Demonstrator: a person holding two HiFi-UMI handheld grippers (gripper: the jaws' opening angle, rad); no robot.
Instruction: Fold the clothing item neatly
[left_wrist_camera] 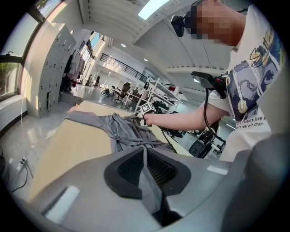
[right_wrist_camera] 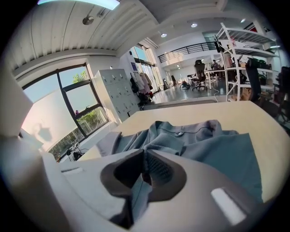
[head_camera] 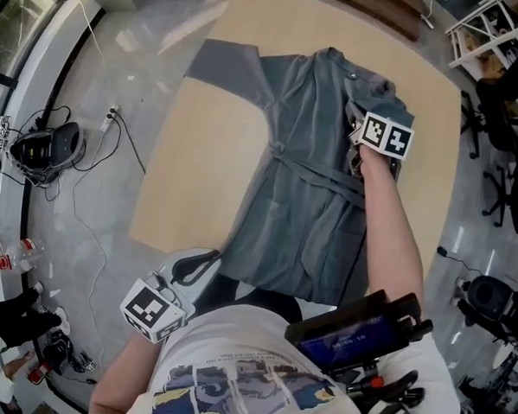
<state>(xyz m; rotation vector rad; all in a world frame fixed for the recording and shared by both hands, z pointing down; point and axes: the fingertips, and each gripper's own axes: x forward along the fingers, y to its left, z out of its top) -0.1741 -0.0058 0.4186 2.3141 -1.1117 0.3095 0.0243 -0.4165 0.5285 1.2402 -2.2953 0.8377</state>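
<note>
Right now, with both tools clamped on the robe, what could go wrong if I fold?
The left tool pinches only a narrow fold of robe hem, which may slip out. The loose belt could bunch inside the fold. The spread sleeve may drag crooked.

Your white T-shirt [left_wrist_camera: 258, 90] has small print under its picture. You can just make out words that look like "real art". The rest is too blurry to read.
</note>
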